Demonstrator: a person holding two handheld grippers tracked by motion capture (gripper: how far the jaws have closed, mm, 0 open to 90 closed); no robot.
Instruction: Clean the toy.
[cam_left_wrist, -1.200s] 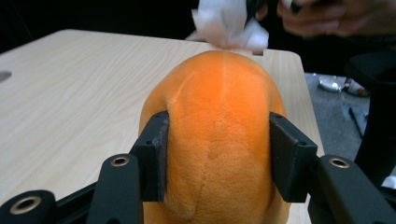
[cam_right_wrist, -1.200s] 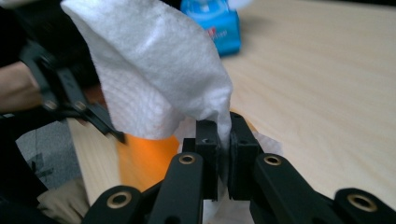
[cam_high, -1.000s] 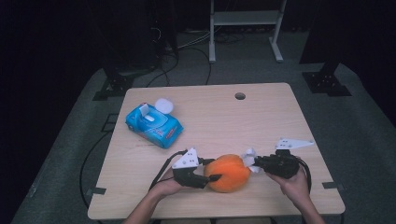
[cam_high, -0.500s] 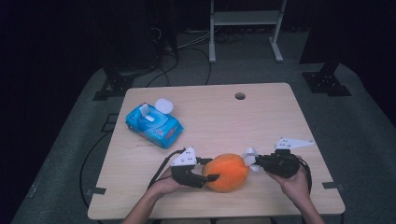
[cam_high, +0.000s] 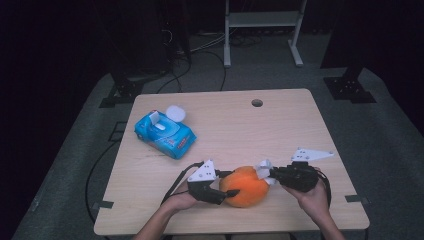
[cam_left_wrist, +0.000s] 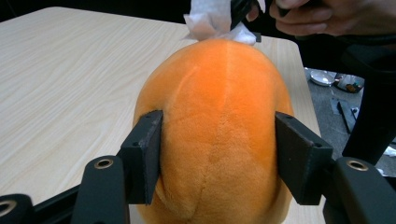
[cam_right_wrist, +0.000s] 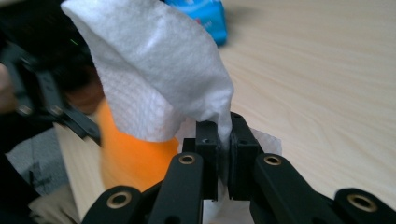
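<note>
Orange plush toy (cam_high: 245, 186) lies near the table's (cam_high: 280, 125) front edge, about midway along it, where it also lay a second ago. Left gripper (cam_high: 216, 188) comes at it from the left; its jaws have just been opening, with the toy between them, and in the left gripper view the toy's (cam_left_wrist: 219, 126) sides bulge against both pads (cam_left_wrist: 148, 154), so it is gripped, though more loosely than before. Right gripper (cam_high: 270, 175) sits just to the toy's right, jaws pinched shut on a white wipe (cam_high: 263, 169); in the right gripper view the wipe (cam_right_wrist: 154, 70) stands up out of the closed pads (cam_right_wrist: 208, 154) and hangs over toward the toy (cam_right_wrist: 135, 154). Both hands have hardly shifted since the earlier picture. Blue wipes pack (cam_high: 165, 132) with its lid flipped open rests toward the table's back left corner, well apart from the toy, unchanged
</note>
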